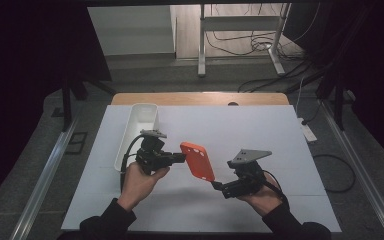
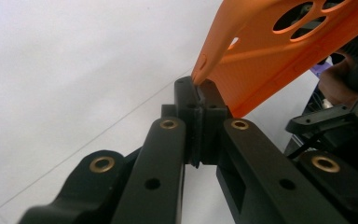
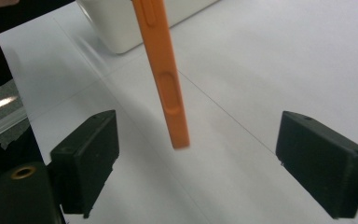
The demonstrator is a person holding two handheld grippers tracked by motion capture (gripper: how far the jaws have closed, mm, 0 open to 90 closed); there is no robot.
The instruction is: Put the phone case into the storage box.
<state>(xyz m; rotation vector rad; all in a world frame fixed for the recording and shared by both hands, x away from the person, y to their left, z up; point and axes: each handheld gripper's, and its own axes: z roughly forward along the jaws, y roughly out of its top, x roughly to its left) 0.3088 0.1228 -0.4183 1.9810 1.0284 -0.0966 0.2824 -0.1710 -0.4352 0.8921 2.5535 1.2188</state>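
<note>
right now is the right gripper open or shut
Open: in the right gripper view the right gripper has its jaws wide apart, the orange phone case hanging edge-on between them, untouched.

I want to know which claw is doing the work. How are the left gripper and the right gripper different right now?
The left gripper has its jaws shut on a corner of the orange phone case; the right gripper has its jaws wide open, with the case's lower end between them, touching neither. In the high view the left gripper is at the case's upper end, the right gripper at its lower end. Both are black and hand-held.
</note>
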